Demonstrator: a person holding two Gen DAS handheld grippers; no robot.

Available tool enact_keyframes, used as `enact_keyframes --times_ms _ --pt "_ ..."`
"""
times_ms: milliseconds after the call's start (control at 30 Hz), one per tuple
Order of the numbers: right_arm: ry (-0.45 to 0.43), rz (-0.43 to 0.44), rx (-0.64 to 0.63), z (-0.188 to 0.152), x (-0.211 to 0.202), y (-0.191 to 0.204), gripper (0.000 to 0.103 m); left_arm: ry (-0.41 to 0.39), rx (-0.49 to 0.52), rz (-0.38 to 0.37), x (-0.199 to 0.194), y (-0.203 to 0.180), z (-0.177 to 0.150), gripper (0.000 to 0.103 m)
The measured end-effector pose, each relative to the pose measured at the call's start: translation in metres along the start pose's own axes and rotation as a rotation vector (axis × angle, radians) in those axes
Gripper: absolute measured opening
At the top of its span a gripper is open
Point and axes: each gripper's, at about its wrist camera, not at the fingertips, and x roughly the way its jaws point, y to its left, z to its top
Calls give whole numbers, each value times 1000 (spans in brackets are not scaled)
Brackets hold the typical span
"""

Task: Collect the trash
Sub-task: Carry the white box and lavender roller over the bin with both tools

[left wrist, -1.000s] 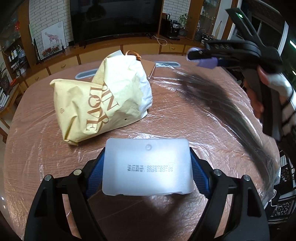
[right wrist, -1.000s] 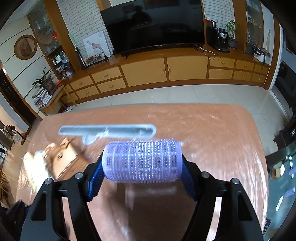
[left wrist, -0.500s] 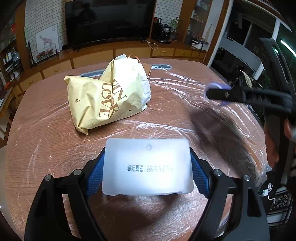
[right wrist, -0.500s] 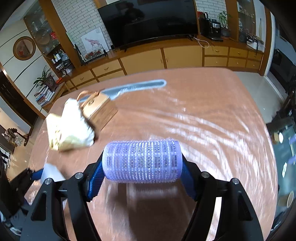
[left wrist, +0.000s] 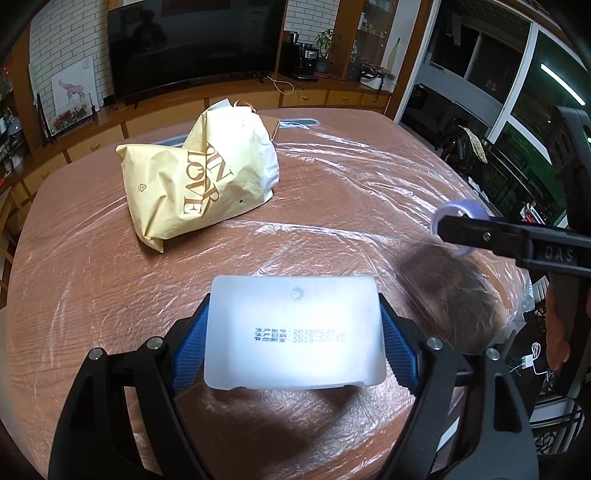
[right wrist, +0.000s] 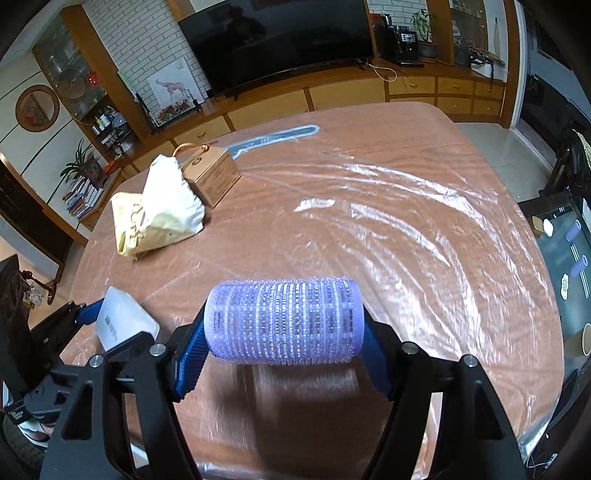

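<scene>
We're in a home living room: a big dark television (right wrist: pixel 280 35) sits on a long wooden cabinet (right wrist: pixel 343 99) against a white brick wall (right wrist: pixel 136 48), with a coffee machine (right wrist: pixel 404 42), potted plants (right wrist: pixel 79 166), stacked books (right wrist: pixel 83 195) and a wooden table (right wrist: pixel 424 192) under clear plastic.

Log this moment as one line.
left gripper: shut on white box | right gripper: shut on purple roller | yellow bag on table

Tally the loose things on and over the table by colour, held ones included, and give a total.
Yellow: 1, the paper bag
Brown: 1, the cardboard box
White: 1, the plastic container
Purple: 1, the hair roller
Grey: 1, the long flat tool
Total: 5
</scene>
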Motion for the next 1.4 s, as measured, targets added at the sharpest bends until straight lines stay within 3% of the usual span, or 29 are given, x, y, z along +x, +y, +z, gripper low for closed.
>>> enact_keyframes --times_ms 433,767,1100,1400 --pt "12 100 -117 -26 -30 9 70 -49 -76 88 -38 -10 -29 83" --pt "23 191 -221 -66 -65 27 70 -75 -105 124 -78 -31 -65 83" --pt "66 220 -255 -117 -86 30 70 -55 -96 140 -100 -50 -105 83" --pt "122 212 -260 -152 -81 24 70 -16 -86 138 -99 -65 -139 83"
